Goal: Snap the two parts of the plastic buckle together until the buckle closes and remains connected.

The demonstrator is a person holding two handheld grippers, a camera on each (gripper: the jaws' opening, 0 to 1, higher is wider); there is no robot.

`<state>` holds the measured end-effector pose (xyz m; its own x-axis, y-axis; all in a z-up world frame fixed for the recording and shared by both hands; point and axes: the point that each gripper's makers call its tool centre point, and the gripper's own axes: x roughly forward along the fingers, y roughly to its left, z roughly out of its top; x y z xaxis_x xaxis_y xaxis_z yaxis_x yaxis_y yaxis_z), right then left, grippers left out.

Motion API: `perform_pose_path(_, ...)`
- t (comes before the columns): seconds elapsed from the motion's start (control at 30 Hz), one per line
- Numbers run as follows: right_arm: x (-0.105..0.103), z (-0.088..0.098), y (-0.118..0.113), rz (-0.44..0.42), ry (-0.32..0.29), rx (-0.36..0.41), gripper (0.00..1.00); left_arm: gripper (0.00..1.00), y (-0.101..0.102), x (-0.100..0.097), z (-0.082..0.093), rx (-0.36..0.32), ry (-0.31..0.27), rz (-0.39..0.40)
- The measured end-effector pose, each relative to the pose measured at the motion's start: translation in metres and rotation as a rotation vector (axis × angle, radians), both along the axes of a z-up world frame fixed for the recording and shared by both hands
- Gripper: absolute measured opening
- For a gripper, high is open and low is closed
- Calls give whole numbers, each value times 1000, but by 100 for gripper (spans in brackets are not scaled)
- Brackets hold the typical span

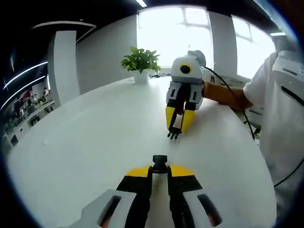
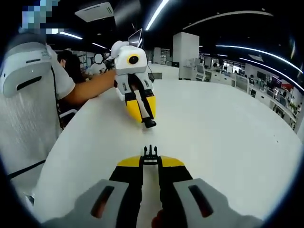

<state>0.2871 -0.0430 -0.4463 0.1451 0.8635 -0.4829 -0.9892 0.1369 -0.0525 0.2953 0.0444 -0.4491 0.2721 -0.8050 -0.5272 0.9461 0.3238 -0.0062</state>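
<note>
- Left gripper (image 1: 160, 167) rising from the bottom of the left gripper view, jaws drawn together and clamped on the socket half of the black buckle (image 1: 159, 163), which juts forward from the yellow tips.
- Same left gripper (image 2: 148, 121) seen across the white bench (image 2: 223, 137) in the right gripper view, tilted down, the socket half (image 2: 150, 123) dark at its tips, just above the bench top.
- Right gripper (image 2: 150, 156) rising from the bottom of the right gripper view, jaws pinched together on the pronged half of the buckle (image 2: 150, 154), prongs pointing away from the camera.
- Same right gripper (image 1: 175, 132) in the left gripper view, angled down toward the bench (image 1: 85, 142), the pronged half (image 1: 174, 134) at its tips close to the surface.
- Two buckle halves facing each other, apart, with bare bench between them.
- Both halves lifted off or barely above the bench; contact with the surface cannot be told.
- A person's forearm (image 1: 223, 94) behind the right gripper, white sleeve (image 1: 280, 99) at the right edge of the left gripper view.
- Small potted plant (image 1: 140, 64) at the far edge of the bench, in front of a bright window (image 1: 173, 33).
- Black cable (image 1: 240, 107) running from the right gripper past the forearm.
</note>
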Motion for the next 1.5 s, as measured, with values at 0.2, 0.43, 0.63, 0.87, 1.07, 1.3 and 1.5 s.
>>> perform_pose_path(0.2, -6, -4, 2, 36, 20, -4, 13, 12, -5, -10, 0, -4, -7, -60)
perform_pose_path(0.43, -14, -7, 4, 78, 36, -1, 13, 12, -9, -20, -6, 3, 7, -111)
perform_pose_path(0.63, -19, -7, 5, 109, 35, -1, 13, 12, -12, -27, -5, -8, 9, -151)
perform_pose_path(0.87, -24, -7, 5, 129, 35, 1, 13, 12, -13, -33, -8, -18, 25, -177)
perform_pose_path(1.07, -26, -8, 7, 139, 29, -2, 13, 12, -13, -35, -12, -8, 18, -183)
perform_pose_path(1.3, -27, -8, 8, 147, 22, 6, 13, 12, -16, -34, -13, -19, 20, -187)
perform_pose_path(1.5, -32, -8, 14, 170, 7, 6, 13, 12, -22, -35, -13, -35, 18, -199)
